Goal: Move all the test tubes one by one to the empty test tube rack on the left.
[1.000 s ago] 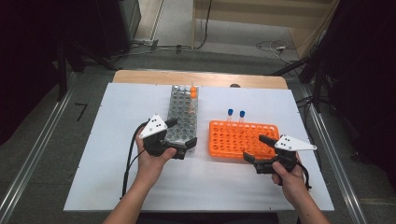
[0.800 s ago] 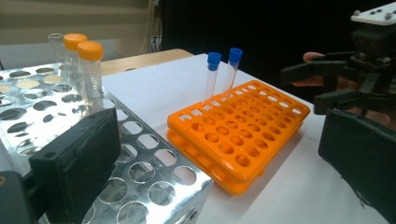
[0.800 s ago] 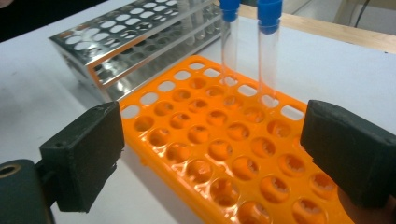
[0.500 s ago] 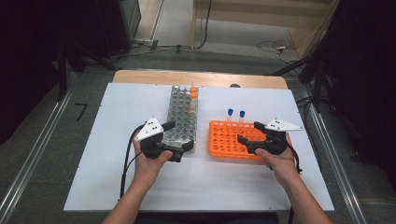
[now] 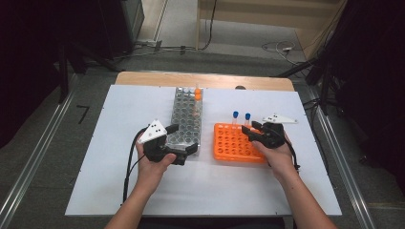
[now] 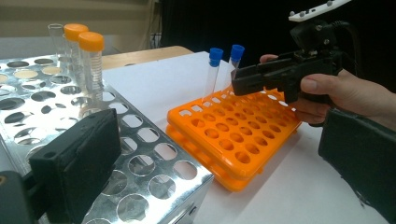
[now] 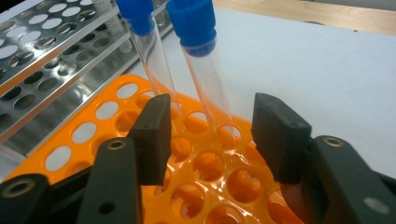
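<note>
while the left gripper (image 5: pixel 184 143) sits at the near end of the metal tube rack (image 5: pixel 187 119), its jaws stand wide apart on either side of that rack's corner, one pad over the perforated top and the other off to the side, and they don't look like they're pressing on anything; the left hand (image 5: pixel 152 161) is wrapped round the handle at the near left of the white table (image 5: pixel 119 191); over on the right, the right hand (image 5: pixel 277 151) holds the right gripper (image 5: pixel 250 130) low over the far edge of the orange tube rack (image 5: pixel 236 143), which lies just beside the metal one; those jaws have just been closing, and in the right gripper view the right-hand blue-capped tube (image 7: pixel 203 65) stands in the gap between the two pads (image 7: pixel 154 135), with space still showing on both sides, so no squeeze on it; the other blue-capped tube (image 7: pixel 144 46) stands just beside it, leaning a bit, off past the left pad; both tubes sit in the orange rack's far row; farthest back, two orange-capped tubes (image 6: pixel 86 56) and a bare clear tube (image 6: pixel 56 39) stand at the far end of the metal rack.
</note>
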A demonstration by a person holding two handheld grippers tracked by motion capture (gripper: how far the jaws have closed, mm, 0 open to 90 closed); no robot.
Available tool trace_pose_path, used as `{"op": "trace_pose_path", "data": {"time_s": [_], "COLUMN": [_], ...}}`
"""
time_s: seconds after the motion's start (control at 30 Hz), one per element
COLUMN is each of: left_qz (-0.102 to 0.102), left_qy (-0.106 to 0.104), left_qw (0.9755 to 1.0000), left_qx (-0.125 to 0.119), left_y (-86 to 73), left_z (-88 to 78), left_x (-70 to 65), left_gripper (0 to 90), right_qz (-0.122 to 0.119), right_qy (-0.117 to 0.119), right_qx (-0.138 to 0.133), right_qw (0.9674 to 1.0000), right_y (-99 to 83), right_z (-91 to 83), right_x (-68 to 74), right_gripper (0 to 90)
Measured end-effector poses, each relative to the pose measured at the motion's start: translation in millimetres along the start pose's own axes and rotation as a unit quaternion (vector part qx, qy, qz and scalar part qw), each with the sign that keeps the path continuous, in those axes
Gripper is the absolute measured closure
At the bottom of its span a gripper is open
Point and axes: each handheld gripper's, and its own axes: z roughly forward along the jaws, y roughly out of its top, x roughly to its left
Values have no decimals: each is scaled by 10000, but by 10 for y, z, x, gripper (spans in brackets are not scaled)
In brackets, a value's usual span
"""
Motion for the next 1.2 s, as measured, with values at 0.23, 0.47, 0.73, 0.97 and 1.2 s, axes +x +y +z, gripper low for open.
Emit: {"op": "trace_pose_path", "data": {"time_s": [0.23, 0.47, 0.73, 0.97, 1.2], "left_qz": [-19, -40, -28, -9, 33], "left_qy": [10, 67, 61, 37, -11], "left_qw": [10000, 10000, 10000, 10000, 10000], "left_qx": [-15, 11, 5, 34, -21], "left_y": [0, -3, -8, -9, 37], "left_z": [-8, -19, -4, 12, 18], "left_x": [5, 16, 7, 0, -17], "left_gripper": [0, 0, 0, 0, 0], "right_qz": [126, 211, 302, 297, 182], "right_qy": [-231, -467, -425, -344, -119], "right_qx": [217, 499, 334, -109, -557], "right_qw": [9994, 9974, 9981, 9989, 9982], "right_y": [61, 83, 60, 22, 23], "right_z": [134, 199, 151, 11, -238], "right_x": [49, 52, 15, -26, 21], "right_gripper": [634, 713, 750, 750, 751]}}
